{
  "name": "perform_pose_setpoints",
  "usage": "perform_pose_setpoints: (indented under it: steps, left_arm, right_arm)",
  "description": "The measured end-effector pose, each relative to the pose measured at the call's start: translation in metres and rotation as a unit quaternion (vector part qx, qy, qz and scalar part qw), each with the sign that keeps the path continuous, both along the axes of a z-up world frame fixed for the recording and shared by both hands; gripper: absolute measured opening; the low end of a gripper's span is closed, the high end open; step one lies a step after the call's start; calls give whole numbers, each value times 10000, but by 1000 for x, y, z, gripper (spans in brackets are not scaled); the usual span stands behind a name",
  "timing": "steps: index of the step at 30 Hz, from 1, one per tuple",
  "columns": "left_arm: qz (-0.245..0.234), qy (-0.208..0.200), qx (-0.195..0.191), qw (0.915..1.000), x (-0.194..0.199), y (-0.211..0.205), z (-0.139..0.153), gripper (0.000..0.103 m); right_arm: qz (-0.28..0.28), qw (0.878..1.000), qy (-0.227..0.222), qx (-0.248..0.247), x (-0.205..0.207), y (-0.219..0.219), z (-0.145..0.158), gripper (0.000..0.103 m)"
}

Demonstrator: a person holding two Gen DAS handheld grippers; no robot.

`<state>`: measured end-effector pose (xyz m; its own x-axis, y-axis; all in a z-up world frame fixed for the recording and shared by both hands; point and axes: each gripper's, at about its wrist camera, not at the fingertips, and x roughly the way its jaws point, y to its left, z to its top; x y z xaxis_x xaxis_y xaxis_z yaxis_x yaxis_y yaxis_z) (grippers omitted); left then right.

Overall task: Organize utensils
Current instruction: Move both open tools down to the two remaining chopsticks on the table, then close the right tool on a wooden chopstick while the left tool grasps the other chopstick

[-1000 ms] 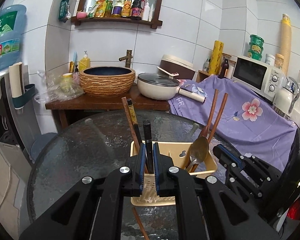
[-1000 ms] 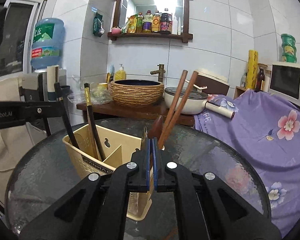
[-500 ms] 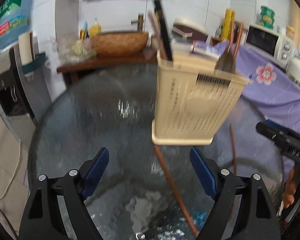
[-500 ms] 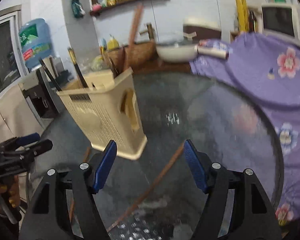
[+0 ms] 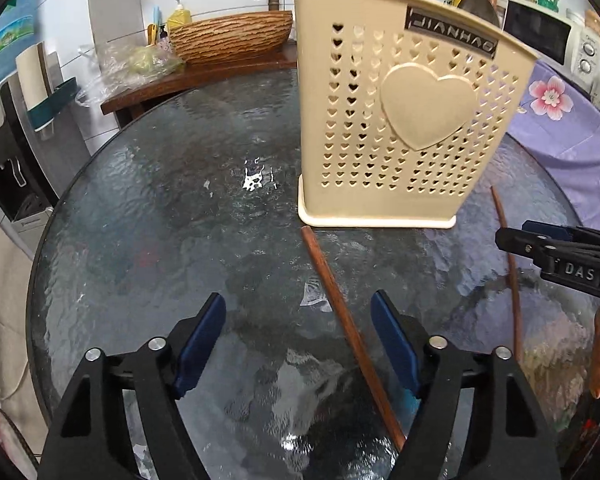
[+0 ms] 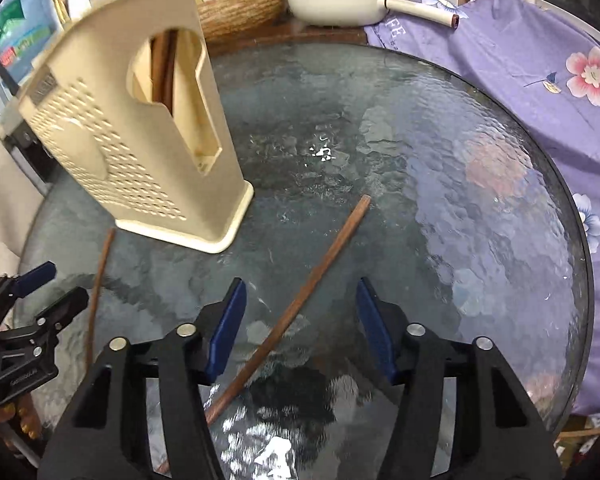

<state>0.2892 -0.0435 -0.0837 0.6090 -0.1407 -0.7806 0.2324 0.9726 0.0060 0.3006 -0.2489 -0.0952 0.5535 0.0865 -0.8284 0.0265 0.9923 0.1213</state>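
— At the bottom of the left wrist view, how is the left gripper [image 5: 298,344] held?

— Its blue-padded jaws are spread wide above the round textured glass table [image 5: 172,208], and nothing is gripped. A brown wooden chopstick [image 5: 350,330] is seen lying flat on the glass, running from just below the holder's base, between the fingers, towards the lower right.

— And the holder itself?

— The cream plastic utensil holder with heart-shaped holes [image 5: 404,120] is stood upright on the table in the upper middle of the frame. Brown handles are seen above its rim, cut off by the frame's top edge.

— Is a second stick seen?

— Yes, a thinner brown chopstick [image 5: 510,272] is laid on the glass at the right, just beside the other gripper's black fingers.

— What is shown in the right wrist view?

— The right gripper [image 6: 300,326] is likewise held wide apart at the bottom, gripping nothing. The thicker chopstick [image 6: 296,308] is crossed diagonally between its fingers. The holder [image 6: 132,128] is placed at the upper left, with brown sticks visible through its side opening. The thin chopstick [image 6: 98,292] is laid at the left, near the left gripper [image 6: 32,292].
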Motion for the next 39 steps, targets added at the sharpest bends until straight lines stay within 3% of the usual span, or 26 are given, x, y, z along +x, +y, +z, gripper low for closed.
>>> perform_pose_setpoints:
  steps: [15, 22, 30, 34, 37, 39]
  left_arm:
    - [126, 158, -94, 9998, 19, 0, -8, 49]
    - [113, 117, 25, 9999, 22, -6, -9, 43]
    - [20, 243, 150, 9996, 39, -13, -6, 36]
    - [-25, 249, 188, 9995, 43, -13, -6, 25]
    - [-48, 237, 240, 9994, 43, -12, -6, 13]
    - [-76, 229, 236, 9994, 41, -10, -5, 12]
  right_arm:
    - [-152, 9993, 18, -347, 29, 2, -4, 48]
    - [-242, 9989, -44, -410, 43, -1, -4, 33]
    - [-376, 9991, 67, -191, 63, -6, -3, 24]
    - [-362, 9992, 134, -38, 70, -3, -4, 9]
    - [-306, 9994, 159, 107, 70, -1, -5, 8]
    - [-306, 9990, 162, 287, 68, -3, -5, 7]
